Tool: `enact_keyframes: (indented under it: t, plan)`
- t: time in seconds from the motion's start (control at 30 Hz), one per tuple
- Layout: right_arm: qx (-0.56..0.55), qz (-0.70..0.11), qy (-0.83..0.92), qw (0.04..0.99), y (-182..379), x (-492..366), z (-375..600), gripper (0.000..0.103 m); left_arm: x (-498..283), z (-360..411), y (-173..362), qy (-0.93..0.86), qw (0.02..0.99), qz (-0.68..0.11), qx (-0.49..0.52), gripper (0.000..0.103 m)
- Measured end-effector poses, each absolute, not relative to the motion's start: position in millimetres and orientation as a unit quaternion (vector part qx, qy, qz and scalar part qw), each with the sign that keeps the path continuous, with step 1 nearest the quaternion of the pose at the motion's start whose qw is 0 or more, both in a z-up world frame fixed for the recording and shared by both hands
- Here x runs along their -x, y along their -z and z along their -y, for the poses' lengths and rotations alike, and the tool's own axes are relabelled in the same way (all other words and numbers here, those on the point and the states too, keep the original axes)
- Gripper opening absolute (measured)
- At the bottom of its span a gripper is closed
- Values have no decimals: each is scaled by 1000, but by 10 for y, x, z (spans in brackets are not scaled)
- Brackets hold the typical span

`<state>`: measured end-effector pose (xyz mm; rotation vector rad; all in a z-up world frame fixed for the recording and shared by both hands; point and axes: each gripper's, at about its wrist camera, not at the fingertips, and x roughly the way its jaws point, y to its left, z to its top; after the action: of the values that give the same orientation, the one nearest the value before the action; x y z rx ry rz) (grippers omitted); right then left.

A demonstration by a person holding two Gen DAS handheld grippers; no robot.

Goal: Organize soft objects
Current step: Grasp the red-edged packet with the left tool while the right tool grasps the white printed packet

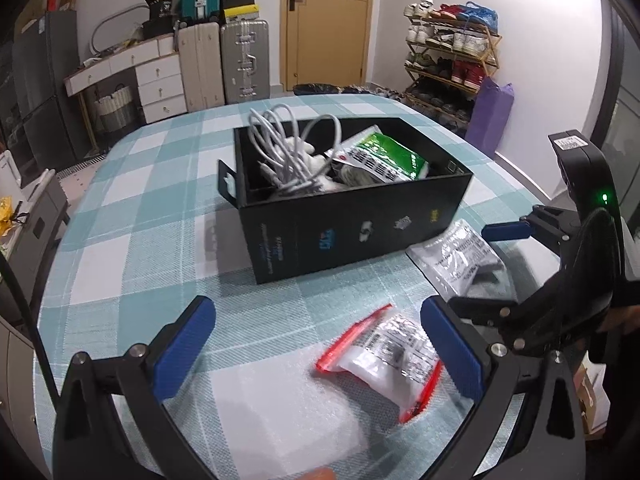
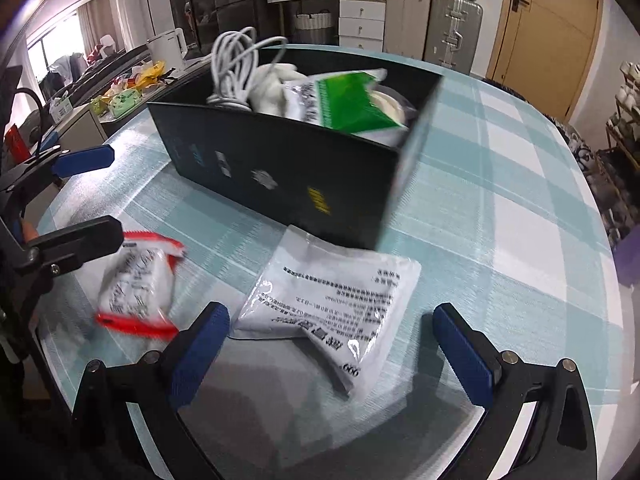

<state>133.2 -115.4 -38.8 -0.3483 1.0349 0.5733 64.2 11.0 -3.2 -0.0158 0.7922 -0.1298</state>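
A black box (image 1: 352, 216) stands mid-table on the checked cloth, holding a coiled white cable (image 1: 288, 148), a green packet (image 1: 384, 156) and white soft items. A red-edged white packet (image 1: 384, 356) lies in front of the box, between the spread fingers of my open left gripper (image 1: 320, 344), nearer the right finger. A white printed pouch (image 2: 332, 304) lies by the box corner (image 2: 384, 220), just ahead of my open right gripper (image 2: 332, 356). The pouch (image 1: 460, 256) also shows beside the right gripper (image 1: 492, 268). The red-edged packet (image 2: 136, 288) and left gripper (image 2: 92, 200) appear at the left.
A white foam sheet (image 1: 288, 412) lies under the left gripper near the table's front edge. Beyond the round table stand suitcases (image 1: 240, 60), white drawers (image 1: 160, 84), a wooden door (image 1: 328, 24), a shoe rack (image 1: 452, 52) and a purple bag (image 1: 490, 116).
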Motion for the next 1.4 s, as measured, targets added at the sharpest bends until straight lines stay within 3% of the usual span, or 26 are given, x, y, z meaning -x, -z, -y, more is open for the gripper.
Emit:
enact_keyframes:
  t: [0.5, 0.83, 1.13, 1.23, 1.3, 1.37, 1.4]
  plan:
    - [160, -481, -271, 818, 403, -1311, 1145, 101, -593, 160, 147, 116, 900, -418, -44, 103]
    - [164, -472, -285, 818, 326, -1274, 1236, 69, -585, 241, 231, 118, 891, -433, -71, 103]
    - [161, -470, -297, 816, 300, -1245, 1284, 66, -553, 323, 257, 136, 885, -437, -80, 102]
    - [162, -469, -297, 816, 299, -1236, 1287, 66, -541, 315, 243, 142, 886, -435, -77, 92]
    - [161, -469, -298, 816, 297, -1239, 1294, 66, -543, 315, 242, 144, 884, -438, -74, 77]
    - [163, -468, -299, 816, 293, -1236, 1301, 65, -545, 304, 235, 146, 885, -436, -74, 70]
    - [164, -467, -300, 816, 288, -1230, 1303, 64, -536, 309, 224, 149, 886, -433, -76, 60]
